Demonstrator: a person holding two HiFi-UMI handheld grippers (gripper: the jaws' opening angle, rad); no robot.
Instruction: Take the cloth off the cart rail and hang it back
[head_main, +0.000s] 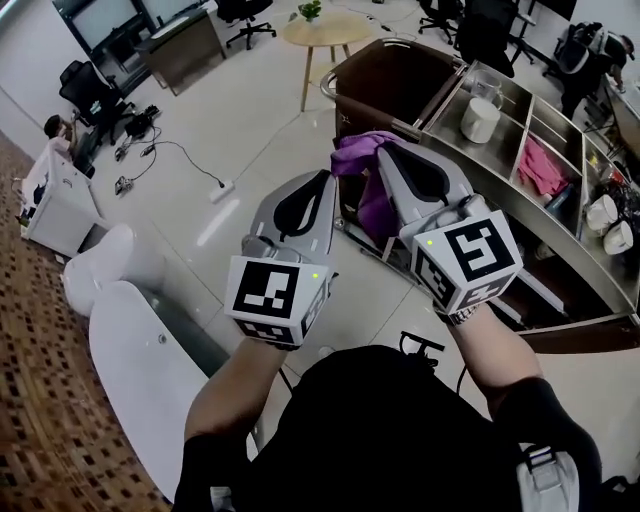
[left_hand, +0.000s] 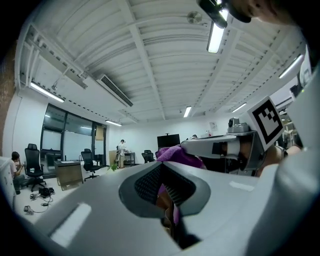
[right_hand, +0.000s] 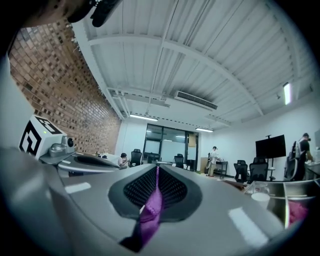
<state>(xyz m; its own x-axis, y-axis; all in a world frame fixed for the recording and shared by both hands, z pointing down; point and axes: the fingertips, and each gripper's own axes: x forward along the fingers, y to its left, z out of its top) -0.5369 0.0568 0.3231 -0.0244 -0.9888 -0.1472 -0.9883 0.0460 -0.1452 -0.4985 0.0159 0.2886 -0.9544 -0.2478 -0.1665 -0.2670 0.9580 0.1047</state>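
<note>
A purple cloth (head_main: 365, 170) hangs bunched in the air between my two grippers, in front of the steel cart (head_main: 560, 250). My left gripper (head_main: 326, 180) is shut on one part of the cloth; in the left gripper view a purple strip (left_hand: 169, 200) shows between its closed jaws (left_hand: 161, 167), with the rest of the cloth bunched beyond. My right gripper (head_main: 386, 152) is shut on another part, and in the right gripper view a purple fold (right_hand: 151, 206) is pinched between its pads (right_hand: 156, 170). Both grippers point roughly level, side by side.
The cart has a brown bin (head_main: 395, 80) at its near end, a white jug (head_main: 480, 118) and a pink cloth (head_main: 543, 165) in its compartments. A round wooden table (head_main: 325, 35) stands behind. White curved furniture (head_main: 130, 350) is at the left; a power strip (head_main: 222, 190) lies on the floor.
</note>
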